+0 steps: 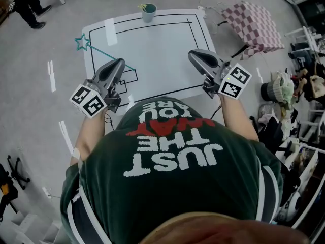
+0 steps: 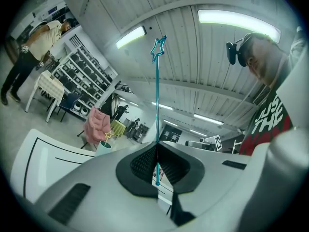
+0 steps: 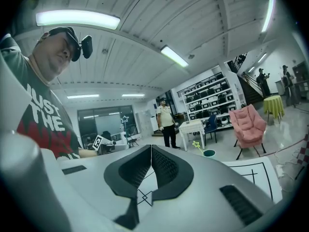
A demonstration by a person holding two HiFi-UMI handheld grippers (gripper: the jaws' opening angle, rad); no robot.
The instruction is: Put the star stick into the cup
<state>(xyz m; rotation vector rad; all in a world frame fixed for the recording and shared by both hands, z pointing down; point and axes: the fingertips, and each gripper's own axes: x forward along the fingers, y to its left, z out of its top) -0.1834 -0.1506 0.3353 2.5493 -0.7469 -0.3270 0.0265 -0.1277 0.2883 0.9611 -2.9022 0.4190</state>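
My left gripper (image 2: 157, 146) is clamped on the star stick (image 2: 157, 98). The jaws are pressed together on the thin teal shaft, which rises straight up out of them in the left gripper view, with a short end poking below the pads. From the head view the stick slants away to the left, so its star hangs past the table's (image 1: 152, 50) left edge, over the floor. The cup (image 1: 149, 14) stands at the table's far edge, well apart from both grippers, with a yellow star (image 1: 144, 6) already sticking out of it. My right gripper (image 3: 151, 149) has its jaws together with nothing between them, and it hovers over the table's near right part. A person (image 1: 25, 4) stands at the far left.
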